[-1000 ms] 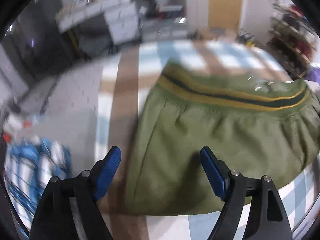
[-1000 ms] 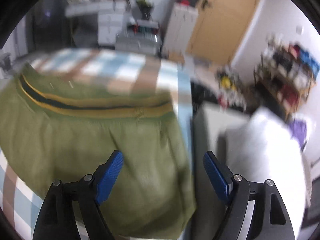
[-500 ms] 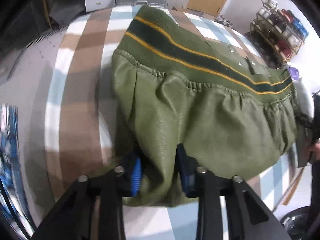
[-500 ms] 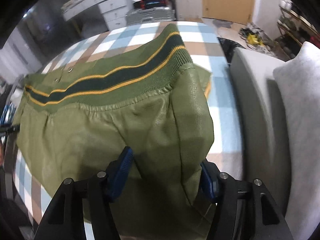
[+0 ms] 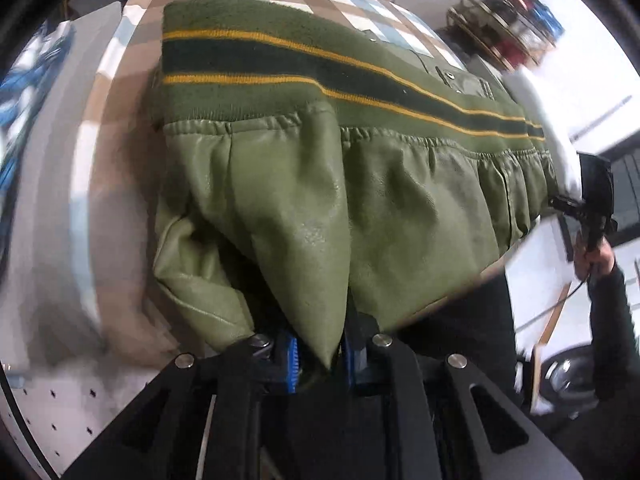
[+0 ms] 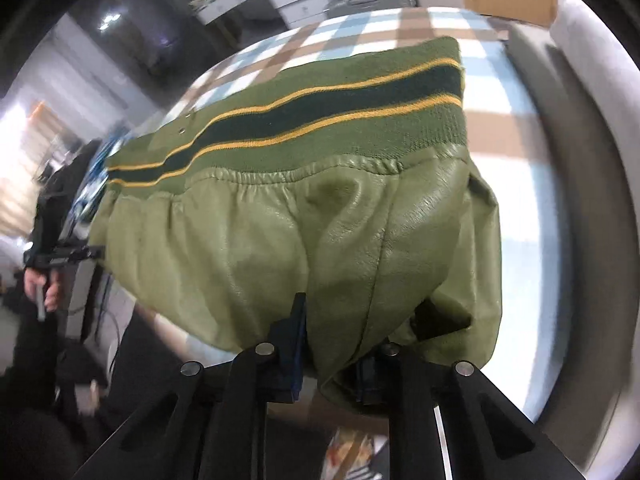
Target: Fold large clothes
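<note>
Left grip: my left gripper [image 5: 318, 364] is clamped on a pinch of the green jacket [image 5: 360, 208], and those jaws have just been closing with a peak of the glossy shell caught between the blue pads [image 5: 291, 364].
Right grip: my right gripper [image 6: 332, 360] has the other near corner, jaws just closed in on a thick bunch of the same shell, which drapes over the far pad so I can't see that side's bite.
Where the jacket is: spread across the checked tablecloth [image 6: 500, 128], striped knit hem [image 6: 320, 116] lying flat at the far side, near edge gathered up into both of my grips.
Risk, slip: that shell looks slick; judging by how narrow the left pinch is, a sharp pull could slide it straight out.
Risk, single layer: I may have only the top layer on one side, so the fold would leave the under layer behind and bunch up.
Risk, uneven carry: if one hand leads, the hem skews and the fold lands crooked.
Risk, drag: the cloth underneath could come along with the jacket.
Risk, edge: the right side sits near the table's edge, by the grey couch [image 6: 580, 200]; a pull that way could spill the bulk off.
</note>
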